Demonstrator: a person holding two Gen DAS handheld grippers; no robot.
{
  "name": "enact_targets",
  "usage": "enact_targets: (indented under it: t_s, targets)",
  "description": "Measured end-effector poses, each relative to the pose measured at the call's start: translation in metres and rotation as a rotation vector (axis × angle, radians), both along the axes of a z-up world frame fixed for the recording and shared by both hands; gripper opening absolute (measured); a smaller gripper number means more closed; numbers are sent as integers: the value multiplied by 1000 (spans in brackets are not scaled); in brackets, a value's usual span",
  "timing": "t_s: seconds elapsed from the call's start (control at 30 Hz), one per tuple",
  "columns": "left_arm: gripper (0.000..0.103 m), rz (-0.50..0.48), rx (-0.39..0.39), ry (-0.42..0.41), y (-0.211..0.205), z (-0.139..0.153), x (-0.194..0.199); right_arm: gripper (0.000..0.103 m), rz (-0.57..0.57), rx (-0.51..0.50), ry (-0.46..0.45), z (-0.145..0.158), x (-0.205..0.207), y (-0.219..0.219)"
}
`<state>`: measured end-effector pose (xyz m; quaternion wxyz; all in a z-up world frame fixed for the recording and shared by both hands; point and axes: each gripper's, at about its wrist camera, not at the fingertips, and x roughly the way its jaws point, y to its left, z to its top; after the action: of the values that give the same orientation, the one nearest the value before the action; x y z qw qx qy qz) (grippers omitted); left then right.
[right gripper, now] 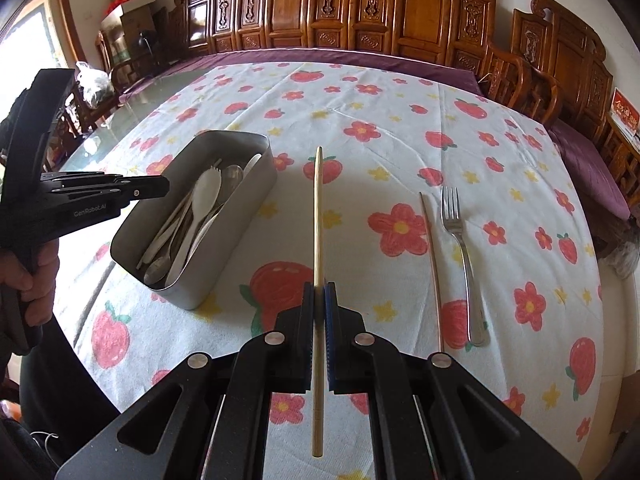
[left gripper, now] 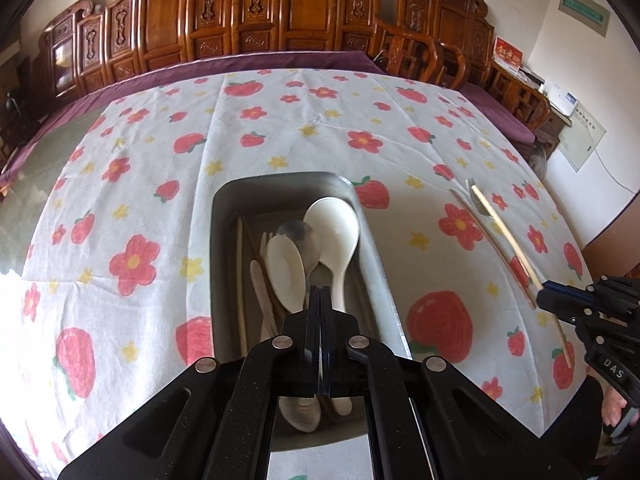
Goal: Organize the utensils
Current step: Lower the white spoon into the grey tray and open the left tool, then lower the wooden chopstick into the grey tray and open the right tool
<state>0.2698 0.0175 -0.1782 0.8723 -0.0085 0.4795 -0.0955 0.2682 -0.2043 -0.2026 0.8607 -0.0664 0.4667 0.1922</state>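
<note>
One metal box (right gripper: 240, 216) sits on the surface (right gripper: 400, 128), which is spread with one cloth printed in strawberries and flowers. In the box lie three white spoons, at least one metal spoon, a pale fork-tipped utensil and some thin sticks; the heap overlaps, so an exact count is hard to make out. Outside the box are three pieces: one chopstick (right gripper: 318, 240) in the right gripper (right gripper: 319, 292), whose jaws are pinched narrowly on it, and at 3 o'clock from it one more chopstick (right gripper: 432, 264) and one metal fork (right gripper: 460, 248) lying side by side, apart, on the cloth.

The left gripper (left gripper: 320, 296) is fully closed with nothing between its jaws, poised over the near end of the box. It covers the spoon handles in the left wrist view.

Open cloth lies toward 12 o'clock beyond the box. The far edge of the surface meets a row of carved wooden chairs (right gripper: 360, 8). The near edge is hidden by both grippers.
</note>
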Motion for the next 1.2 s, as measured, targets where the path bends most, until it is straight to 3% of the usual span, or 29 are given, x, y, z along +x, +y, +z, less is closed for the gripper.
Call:
enact_targets:
  t_s: [0.57, 0.87, 1.2]
  targets:
    - [0, 73, -4, -68, 55, 31, -17, 6, 108, 102, 0, 18, 20, 79]
    - [0, 81, -6, -103, 70, 49, -28, 6, 79, 208, 85, 7, 48, 111]
    - [0, 98, -1, -112, 84, 56, -39, 6, 49, 241, 168, -22, 68, 136]
